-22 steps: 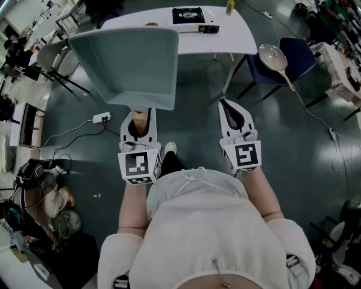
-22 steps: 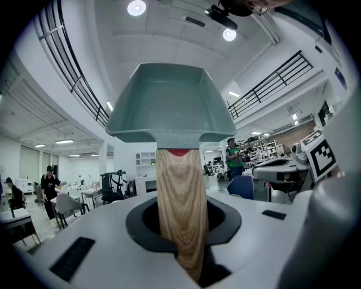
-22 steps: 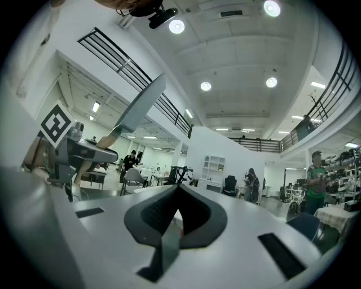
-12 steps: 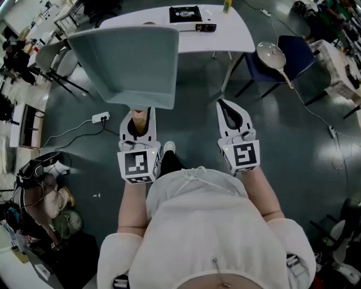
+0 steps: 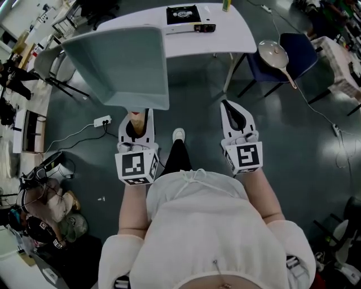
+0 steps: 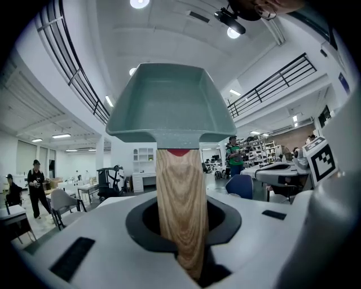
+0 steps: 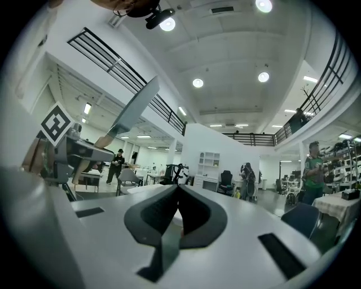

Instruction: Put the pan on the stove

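One teal pan (image 5: 121, 65), left gripper (image 5: 136, 115) holding handle (image 6: 179, 209)

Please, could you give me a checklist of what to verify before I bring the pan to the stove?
1. Left gripper shut on the wooden handle: ok.
2. Pan empty: ok.
3. Right gripper shut and empty: ok.
4. Stove top free: ok, nothing is seen on it.
5. Pan above the stove: not ok, the stove lies farther ahead on the table.
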Demonstrator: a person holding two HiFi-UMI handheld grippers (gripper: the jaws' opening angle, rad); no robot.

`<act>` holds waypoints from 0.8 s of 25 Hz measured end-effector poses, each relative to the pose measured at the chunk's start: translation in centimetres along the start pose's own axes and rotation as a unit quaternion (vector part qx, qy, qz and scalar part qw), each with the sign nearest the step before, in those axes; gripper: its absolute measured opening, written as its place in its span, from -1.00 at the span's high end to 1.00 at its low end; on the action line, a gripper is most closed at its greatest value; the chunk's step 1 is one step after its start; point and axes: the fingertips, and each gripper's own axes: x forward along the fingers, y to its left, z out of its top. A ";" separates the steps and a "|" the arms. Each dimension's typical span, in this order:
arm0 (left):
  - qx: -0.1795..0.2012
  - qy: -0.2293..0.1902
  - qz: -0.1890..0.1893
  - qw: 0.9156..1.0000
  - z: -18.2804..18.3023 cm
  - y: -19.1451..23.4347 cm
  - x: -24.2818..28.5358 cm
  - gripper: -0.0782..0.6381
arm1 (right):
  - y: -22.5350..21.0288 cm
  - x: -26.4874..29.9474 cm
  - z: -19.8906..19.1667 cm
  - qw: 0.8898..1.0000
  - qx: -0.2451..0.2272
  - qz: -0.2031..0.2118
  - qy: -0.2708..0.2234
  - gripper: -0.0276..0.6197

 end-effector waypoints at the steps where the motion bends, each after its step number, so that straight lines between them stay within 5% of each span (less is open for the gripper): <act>1: 0.001 0.002 -0.001 1.000 -0.1 0.4 0.8 0.55 | -0.3 0.8 -0.2 1.000 0.002 -0.002 0.002 0.90; 20: 0.004 0.021 -0.082 0.996 -0.7 12.8 28.0 0.55 | -8.3 28.0 -1.4 0.997 -0.021 -0.062 0.042 0.90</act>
